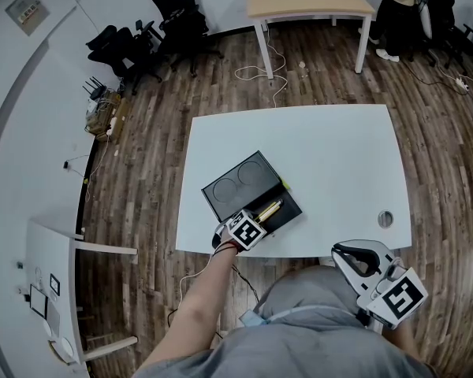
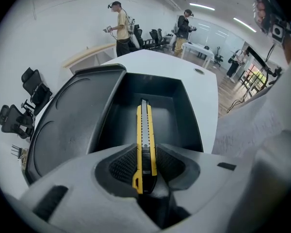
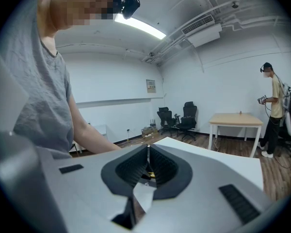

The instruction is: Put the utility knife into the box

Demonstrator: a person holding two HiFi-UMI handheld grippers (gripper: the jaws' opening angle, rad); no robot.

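L gripper (image 2: 146,165) pinches the yellow utility knife (image 2: 144,125) over the open black box (image 2: 182,106). R gripper (image 3: 148,165) closed, empty, off the table (image 1: 339,164).

Bright even ceiling-strip light, soft shadows, strong fisheye bending, dark vignetted corners

L claw (image 2: 146,155) clamped, R claw (image 3: 148,160) closed

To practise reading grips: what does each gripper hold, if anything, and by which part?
Left gripper: the utility knife, clamped near its back end, tip over the box. Right gripper: shut, empty.
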